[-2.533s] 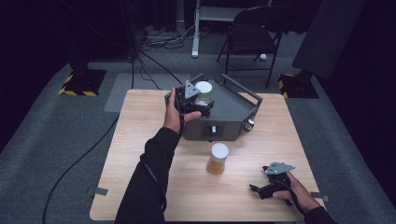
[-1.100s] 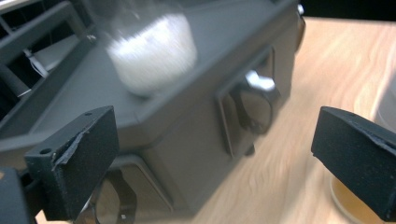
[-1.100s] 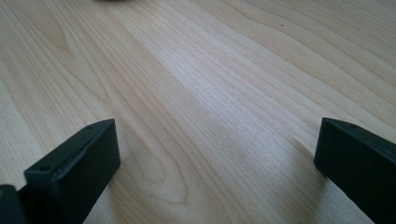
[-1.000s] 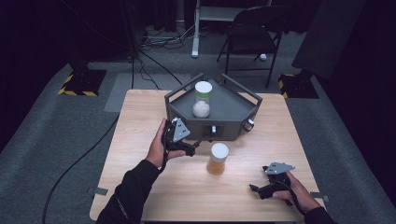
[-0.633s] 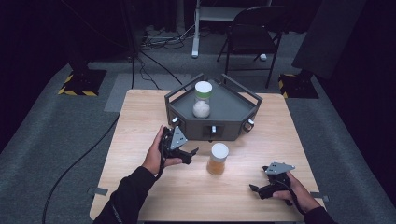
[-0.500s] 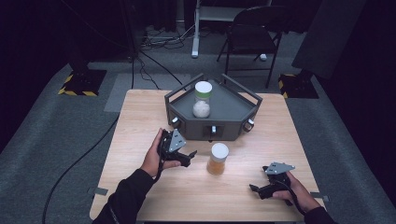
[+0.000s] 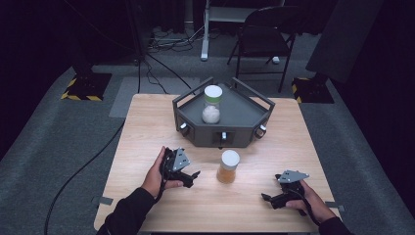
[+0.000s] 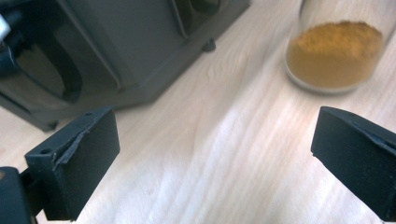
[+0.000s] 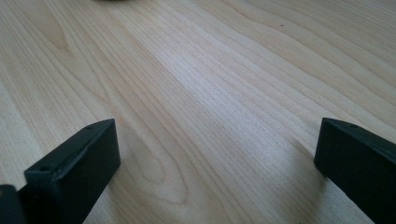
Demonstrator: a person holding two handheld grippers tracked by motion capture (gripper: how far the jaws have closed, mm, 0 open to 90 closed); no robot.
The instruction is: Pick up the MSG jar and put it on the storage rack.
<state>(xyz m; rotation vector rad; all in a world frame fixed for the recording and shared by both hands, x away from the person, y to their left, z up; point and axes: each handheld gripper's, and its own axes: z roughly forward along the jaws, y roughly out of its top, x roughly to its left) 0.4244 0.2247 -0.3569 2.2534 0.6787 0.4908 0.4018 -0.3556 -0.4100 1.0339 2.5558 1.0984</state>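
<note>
1. Since the earliest frame the left claw [image 7: 188,176] has come back off the dark tray [image 7: 244,115], leaving the white-powder jar [image 7: 212,104] standing inside it. It now sits low over the table [image 7: 147,127], just left of the orange-powder jar [image 7: 228,167].
2. The right claw [image 7: 274,199] has not shifted; it rests near the front right of the table, well apart from both jars.
3. Left claw state: jaws spread wide and empty. In the left gripper view the orange-powder jar [image 8: 337,49] lies ahead and toward the right jaw, not yet between the two; the tray wall [image 8: 140,51] fills the upper left.
4. Right claw state: jaws spread, nothing between them, bare wood grain under them in the right gripper view.
5. Step in hand, as I judge it: first jar delivered, approach to the second jar under way.
6. Next move calls for swinging the left claw right so the jar body centres between the jaws, then closing on the glass below the white lid.
7. Keep the jar upright; the tray has free floor beside the first jar.
</note>
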